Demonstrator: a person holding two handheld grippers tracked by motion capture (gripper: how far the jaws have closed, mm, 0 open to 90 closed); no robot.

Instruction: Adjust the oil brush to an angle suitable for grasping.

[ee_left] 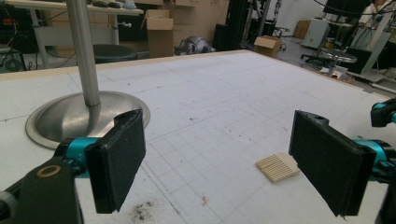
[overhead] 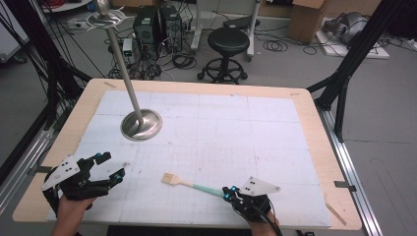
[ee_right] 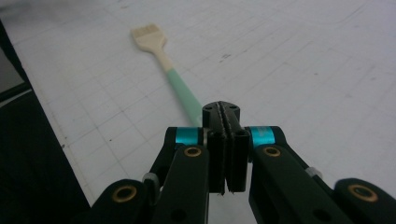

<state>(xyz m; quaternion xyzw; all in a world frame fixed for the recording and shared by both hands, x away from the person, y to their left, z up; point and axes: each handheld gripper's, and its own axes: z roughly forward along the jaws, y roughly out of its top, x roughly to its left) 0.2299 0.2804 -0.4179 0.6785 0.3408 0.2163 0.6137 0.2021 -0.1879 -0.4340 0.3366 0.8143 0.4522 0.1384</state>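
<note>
The right gripper (overhead: 229,192) is seen low at the table's near edge, jaws pressed together on the green handle end of a flat brush (overhead: 189,184). In the right gripper view, the jaws (ee_right: 226,154) are closed tight, and the handle (ee_right: 183,93) is hidden where it passes between the pads; the grip itself is covered. The brush lies along the white gridded mat (overhead: 275,137), its pale bristle end (ee_right: 147,36) pointed away toward the mat's middle.

The left gripper (overhead: 110,167) is held wide open over the mat's near left, nothing between its 2 pads (ee_left: 116,163). Beyond the right-hand pad in the left gripper view, the brush's ribbed head (ee_left: 277,167) is partly shown, its handle blocked by that pad.

A steel stand (overhead: 141,124) with a domed base is set on the mat's far left; its pole is cut off at the top of the left gripper view.
</note>
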